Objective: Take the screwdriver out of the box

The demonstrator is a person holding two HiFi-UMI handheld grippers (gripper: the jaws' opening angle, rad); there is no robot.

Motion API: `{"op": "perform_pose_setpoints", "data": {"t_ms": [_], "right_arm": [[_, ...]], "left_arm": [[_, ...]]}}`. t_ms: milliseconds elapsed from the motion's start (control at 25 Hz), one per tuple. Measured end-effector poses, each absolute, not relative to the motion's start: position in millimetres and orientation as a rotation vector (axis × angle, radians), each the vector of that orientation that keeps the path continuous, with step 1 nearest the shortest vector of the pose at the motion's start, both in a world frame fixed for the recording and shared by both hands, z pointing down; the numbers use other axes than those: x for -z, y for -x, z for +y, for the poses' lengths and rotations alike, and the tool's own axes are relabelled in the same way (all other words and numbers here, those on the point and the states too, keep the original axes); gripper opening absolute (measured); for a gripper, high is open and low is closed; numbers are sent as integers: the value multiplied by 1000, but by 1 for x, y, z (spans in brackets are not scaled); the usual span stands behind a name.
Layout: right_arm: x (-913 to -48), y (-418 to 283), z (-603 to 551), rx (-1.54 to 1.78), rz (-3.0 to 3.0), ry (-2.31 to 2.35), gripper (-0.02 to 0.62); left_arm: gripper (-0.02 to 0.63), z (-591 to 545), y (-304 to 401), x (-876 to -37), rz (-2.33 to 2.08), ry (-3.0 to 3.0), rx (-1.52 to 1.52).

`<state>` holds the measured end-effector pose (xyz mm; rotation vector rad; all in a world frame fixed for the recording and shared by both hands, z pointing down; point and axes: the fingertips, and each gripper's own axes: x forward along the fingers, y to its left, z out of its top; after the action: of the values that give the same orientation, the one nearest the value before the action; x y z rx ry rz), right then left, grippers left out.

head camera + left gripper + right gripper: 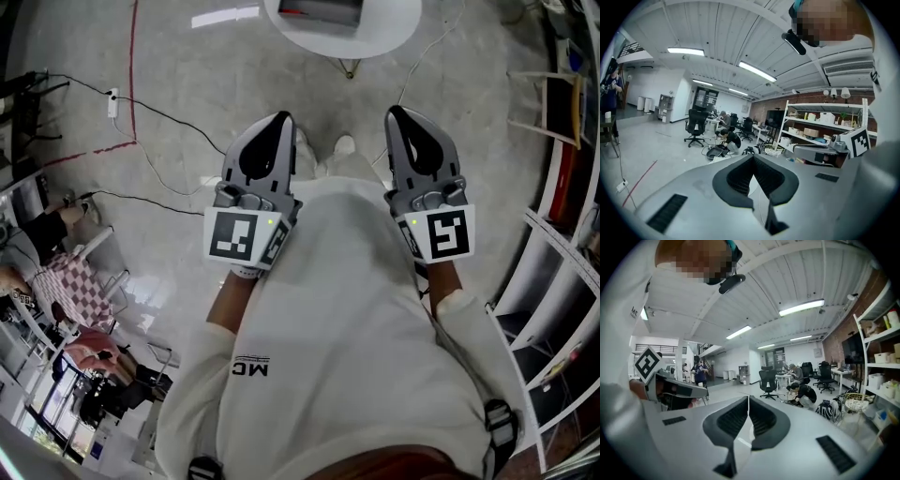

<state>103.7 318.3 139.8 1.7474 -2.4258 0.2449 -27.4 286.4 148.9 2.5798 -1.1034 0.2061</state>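
I hold the grey left gripper [281, 120] and grey right gripper [395, 112] mid-frame, both clenched on nothing, over pale marbled floor [187, 66].

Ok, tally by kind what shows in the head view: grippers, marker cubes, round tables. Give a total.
Grippers: 2 (left gripper, right gripper)
Marker cubes: 2 (left cube, right cube)
Round white table: 1
Total: 5
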Motion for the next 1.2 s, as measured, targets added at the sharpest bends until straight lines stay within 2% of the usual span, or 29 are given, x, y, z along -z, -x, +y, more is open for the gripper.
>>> {"op": "perform_pose_setpoints", "data": {"t_ms": [440,800,1200], "right_arm": [[-179,-147,308,-291,-2377,-1680,71],[-183,-135,223,-189,-2416,-1551,71],[-221,-130,104,-335,-2386,-1358,72]], "left_arm": [[6,272,-9,-160,-1129,-2572,-255],[6,193,-22,-173,-1110,-2556,-217],[6,81,-19,-200,-1120,-2490,-207]]}}
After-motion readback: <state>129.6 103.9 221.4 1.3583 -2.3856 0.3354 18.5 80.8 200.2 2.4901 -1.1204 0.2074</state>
